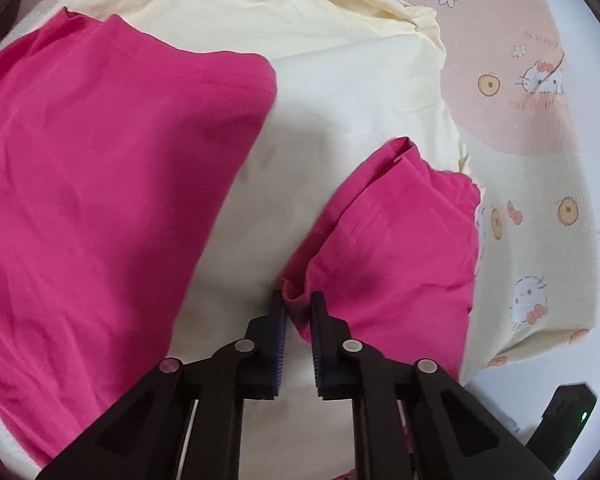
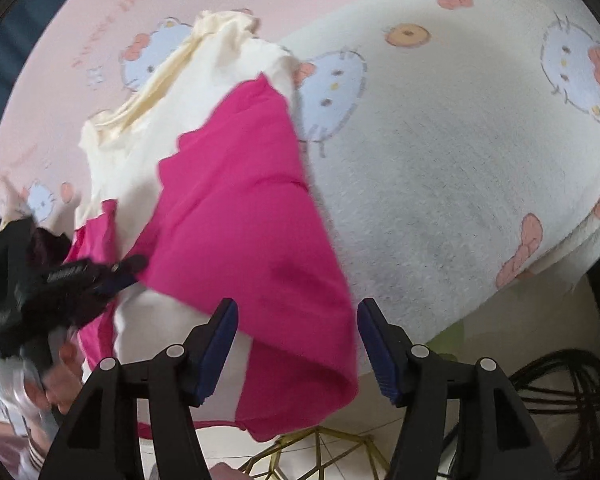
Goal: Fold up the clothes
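Cartoon-cat printed blanket [image 1: 540,128], pink and cream, spread as the work surface, its edge dropping off at lower right.

Left wrist view: left gripper [image 1: 299,300] nearly pressed together, pinching a bunched hem corner of the magenta garment [image 1: 100,184] between blue ribbed pads. Pinched part forms a small creased lobe toward the blanket's right edge; a far larger magenta panel lies flat on the left, stitched hem along its top. Between and beneath both, a pale yellow garment [image 1: 340,92], smooth in the middle, rumpled toward the far side of the blanket. Black device with a green light [image 1: 568,412] at lower right, off the blanket's edge.

Right wrist view: right gripper [image 2: 297,308] spread wide, blue pads [image 2: 220,340] well apart, magenta garment [image 2: 236,216] hanging between them; left pad just beside the fabric, contact impossible to tell, right pad clear of it. Magenta cloth draped in a long tilted fold, lower end overhanging the blanket's [image 2: 460,168] near edge. Pale yellow garment [image 2: 148,120] crumpled behind it, toward the pink far side. Left gripper [image 2: 136,264] at the left, blurred, tips at the magenta edge, a hand [image 2: 60,376] below it. Black cables [image 2: 560,384] and a gold wire frame [image 2: 320,444] on the floor beneath the edge.
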